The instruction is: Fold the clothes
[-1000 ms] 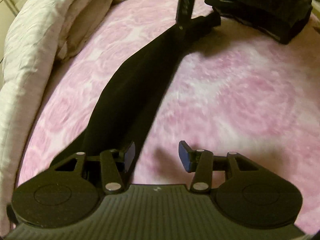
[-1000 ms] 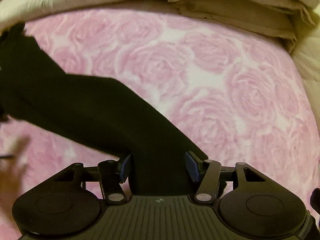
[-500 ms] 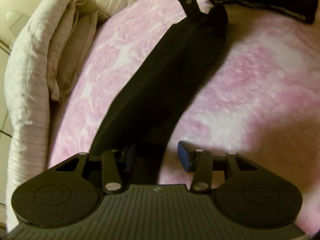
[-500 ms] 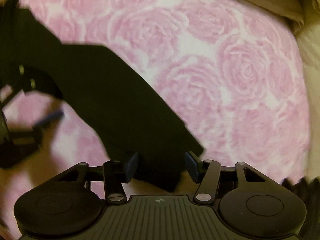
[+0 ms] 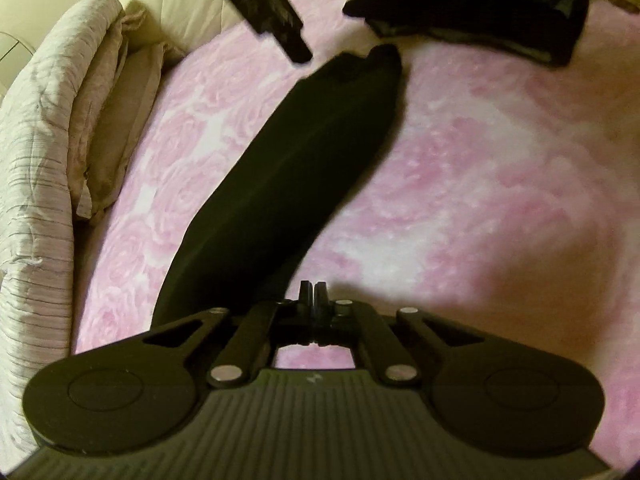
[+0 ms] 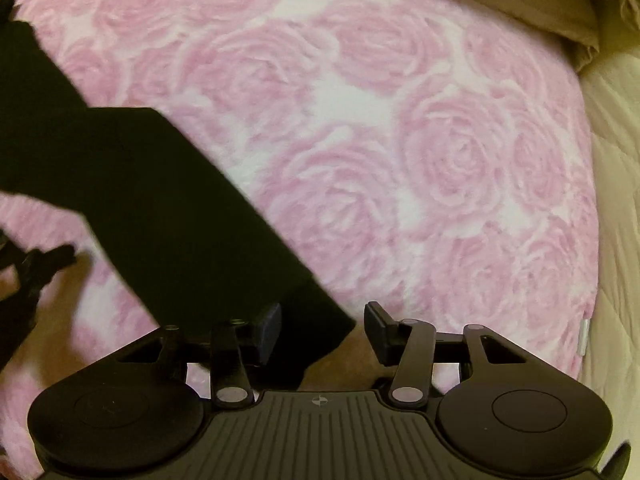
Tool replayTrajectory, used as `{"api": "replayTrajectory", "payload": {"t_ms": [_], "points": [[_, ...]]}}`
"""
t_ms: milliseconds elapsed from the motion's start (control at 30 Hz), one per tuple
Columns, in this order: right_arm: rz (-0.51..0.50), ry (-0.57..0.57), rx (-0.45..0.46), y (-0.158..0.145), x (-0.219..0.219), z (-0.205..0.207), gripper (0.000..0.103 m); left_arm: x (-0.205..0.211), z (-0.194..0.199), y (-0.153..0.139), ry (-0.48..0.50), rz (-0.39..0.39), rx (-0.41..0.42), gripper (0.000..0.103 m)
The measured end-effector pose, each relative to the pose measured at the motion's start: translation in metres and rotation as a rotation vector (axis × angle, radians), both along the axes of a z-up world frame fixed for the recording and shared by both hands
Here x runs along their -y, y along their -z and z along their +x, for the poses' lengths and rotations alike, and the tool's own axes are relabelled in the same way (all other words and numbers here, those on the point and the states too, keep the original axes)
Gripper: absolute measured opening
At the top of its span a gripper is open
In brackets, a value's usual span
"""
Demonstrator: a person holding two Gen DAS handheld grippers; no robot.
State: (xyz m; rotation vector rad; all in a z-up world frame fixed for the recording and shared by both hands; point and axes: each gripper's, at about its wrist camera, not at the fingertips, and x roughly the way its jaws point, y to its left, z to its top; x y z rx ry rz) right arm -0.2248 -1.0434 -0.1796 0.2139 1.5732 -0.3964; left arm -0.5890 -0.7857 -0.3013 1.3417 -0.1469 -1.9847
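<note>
Black garment [image 5: 288, 184] lies long on the bedspread [image 5: 480, 200], unfolded; left gripper [image 5: 314, 296] clamped shut, apparently at the garment's edge; right gripper [image 6: 322, 328] closing, pads clear, over its end; folded pile [image 5: 480, 4] beyond.

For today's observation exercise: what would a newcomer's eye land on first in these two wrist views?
The long black garment stands out first, stretched diagonally across the pink rose-patterned blanket. A pile of dark folded clothes lies at its far end, with pale bedding heaped along the left edge. The left gripper is shut beside the garment's near end.
</note>
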Motion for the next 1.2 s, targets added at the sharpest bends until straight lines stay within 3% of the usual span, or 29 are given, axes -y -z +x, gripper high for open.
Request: {"api": "replayTrajectory", "payload": {"t_ms": [133,200,233,300,400,567,600,633,667,733,800,867,900,933,1000,1067,1200], "points": [[0.073,-0.060,-0.098,0.032,0.011,0.010,0.054,-0.008,-0.014,-0.005,0.032,-0.038,-0.058,0.013],[0.109,-0.071,-0.136,0.045,0.015,0.012,0.052,-0.010,-0.025,-0.007,0.041,-0.063,-0.080,0.036],[0.130,-0.068,-0.150,0.051,0.018,0.012,0.031,-0.011,-0.032,-0.007,0.045,-0.077,-0.085,0.043],[0.142,-0.049,-0.168,0.056,0.022,0.011,0.000,-0.010,-0.047,-0.006,0.057,-0.089,-0.079,0.043],[0.154,-0.062,-0.181,0.049,0.024,0.006,0.000,-0.008,-0.071,-0.001,0.084,-0.125,-0.047,0.043],[0.149,-0.053,-0.167,0.027,0.039,-0.004,0.000,0.005,-0.108,0.022,0.147,-0.190,0.082,0.041],[0.144,-0.054,-0.165,0.024,0.041,-0.007,0.000,0.007,-0.112,0.024,0.159,-0.197,0.094,0.037],[0.137,-0.060,-0.160,0.021,0.039,-0.009,0.000,0.011,-0.114,0.023,0.157,-0.178,0.085,0.020],[0.128,-0.070,-0.150,0.018,0.036,-0.010,0.000,0.016,-0.116,0.021,0.138,-0.137,0.059,0.010],[0.107,-0.088,-0.118,0.011,0.029,-0.010,0.000,0.022,-0.116,0.011,0.109,-0.090,-0.023,0.009],[0.079,-0.095,-0.084,0.005,0.026,-0.009,0.001,0.029,-0.108,-0.012,0.057,-0.011,-0.231,0.008],[0.054,-0.102,-0.050,0.000,0.023,-0.008,0.010,0.041,-0.093,-0.032,-0.045,0.091,-0.466,0.009],[0.050,-0.106,-0.034,-0.003,0.022,-0.005,0.021,0.046,-0.088,-0.036,-0.091,0.117,-0.523,0.009],[0.048,-0.107,-0.020,-0.005,0.021,-0.004,0.033,0.048,-0.087,-0.035,-0.110,0.127,-0.528,0.010],[0.051,-0.107,-0.005,-0.006,0.017,-0.003,0.043,0.049,-0.090,-0.029,-0.107,0.143,-0.497,0.016],[0.048,-0.114,0.006,-0.006,0.012,-0.002,0.046,0.042,-0.093,-0.027,-0.083,0.146,-0.461,0.030],[0.040,-0.116,0.052,-0.016,0.000,0.000,0.049,0.019,-0.080,-0.035,-0.094,0.135,-0.445,0.038]]}}
